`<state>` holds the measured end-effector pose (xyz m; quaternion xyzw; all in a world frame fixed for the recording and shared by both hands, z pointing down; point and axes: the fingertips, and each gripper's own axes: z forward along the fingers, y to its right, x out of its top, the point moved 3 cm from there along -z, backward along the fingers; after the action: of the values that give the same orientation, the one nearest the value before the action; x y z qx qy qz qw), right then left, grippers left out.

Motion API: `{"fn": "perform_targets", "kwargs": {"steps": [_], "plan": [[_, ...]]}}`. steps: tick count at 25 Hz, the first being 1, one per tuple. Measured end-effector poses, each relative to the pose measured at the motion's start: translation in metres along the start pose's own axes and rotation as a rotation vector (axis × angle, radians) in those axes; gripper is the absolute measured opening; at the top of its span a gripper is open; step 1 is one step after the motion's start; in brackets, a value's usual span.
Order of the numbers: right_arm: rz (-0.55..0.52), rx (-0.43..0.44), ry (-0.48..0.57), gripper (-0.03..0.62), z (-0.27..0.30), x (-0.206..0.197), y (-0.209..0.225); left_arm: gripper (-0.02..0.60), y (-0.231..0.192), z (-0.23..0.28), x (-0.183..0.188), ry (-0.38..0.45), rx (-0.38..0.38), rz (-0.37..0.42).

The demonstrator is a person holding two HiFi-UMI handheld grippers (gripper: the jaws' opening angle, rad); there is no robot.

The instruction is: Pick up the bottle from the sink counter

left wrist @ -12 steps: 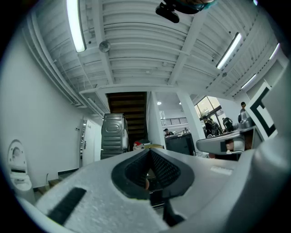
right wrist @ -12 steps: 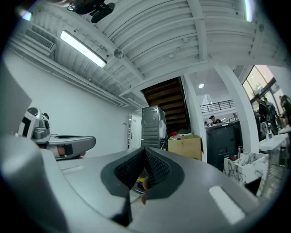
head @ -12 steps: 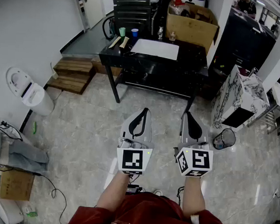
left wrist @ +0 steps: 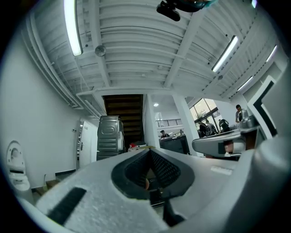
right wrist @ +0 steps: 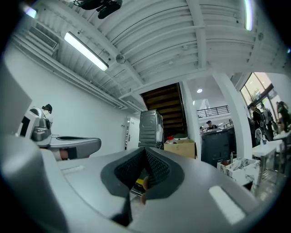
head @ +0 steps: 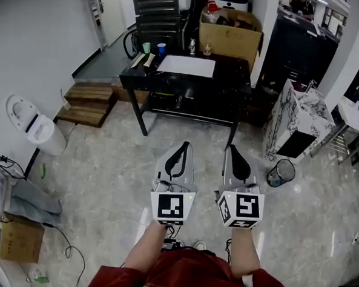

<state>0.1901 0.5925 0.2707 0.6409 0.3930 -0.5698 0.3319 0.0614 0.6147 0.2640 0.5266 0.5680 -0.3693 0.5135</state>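
**No readable text anywhere**

Looked all over, zero legible words or numbers. The cube (head: 170,206) on the left tongs (head: 183,145) and the other cube (head: 242,208) on the right tongs (head: 231,149) just show black-and-white square patterns. Print on the red shirt (head: 183,273) and a label on the cardboard box (head: 16,238) are too small to read.

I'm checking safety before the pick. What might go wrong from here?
The left tool and right tool are shut; reaching the bottle that way would likely knock it over. A second small bottle stands close beside it, so a wide grab may topple it. The wire bin stands right of the path to the sink counter: a possible trip.
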Motion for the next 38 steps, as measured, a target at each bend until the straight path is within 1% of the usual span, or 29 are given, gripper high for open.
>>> {"fn": "perform_targets", "kwargs": {"steps": [4,6,9,12,16,23,28,31,35,38], "plan": [[0.028,0.003,0.006,0.0,-0.01,0.0,0.008,0.003,0.019,-0.004,0.0,-0.013,-0.011,0.002],[0.047,0.009,0.005,0.002,-0.013,-0.001,0.013,0.003,0.024,-0.005,0.001,-0.008,-0.008,0.004],[0.072,0.013,0.008,0.002,-0.018,-0.002,0.022,0.003,0.03,-0.006,0.001,-0.022,0.002,0.015],[0.089,0.005,0.015,0.0,-0.023,-0.002,0.037,0.003,0.038,-0.002,0.005,-0.01,0.01,0.031],[0.113,0.007,0.023,0.0,-0.027,0.0,0.058,0.003,0.056,0.006,0.003,-0.025,0.012,0.025],[0.114,-0.013,0.006,0.0,-0.034,-0.009,0.097,0.003,0.08,0.023,0.001,-0.026,0.013,0.021],[0.118,0.003,0.002,0.0,-0.025,-0.015,0.105,0.003,0.081,0.034,-0.004,-0.014,0.015,0.007],[0.117,0.014,-0.01,0.0,-0.014,-0.021,0.105,0.003,0.079,0.041,-0.01,-0.023,0.008,0.016],[0.095,0.027,-0.018,0.0,0.008,-0.026,0.101,0.003,0.066,0.054,-0.02,-0.035,0.009,0.011],[0.082,0.037,-0.023,0.0,0.028,-0.029,0.098,0.003,0.052,0.067,-0.025,-0.026,0.019,0.002]]}}
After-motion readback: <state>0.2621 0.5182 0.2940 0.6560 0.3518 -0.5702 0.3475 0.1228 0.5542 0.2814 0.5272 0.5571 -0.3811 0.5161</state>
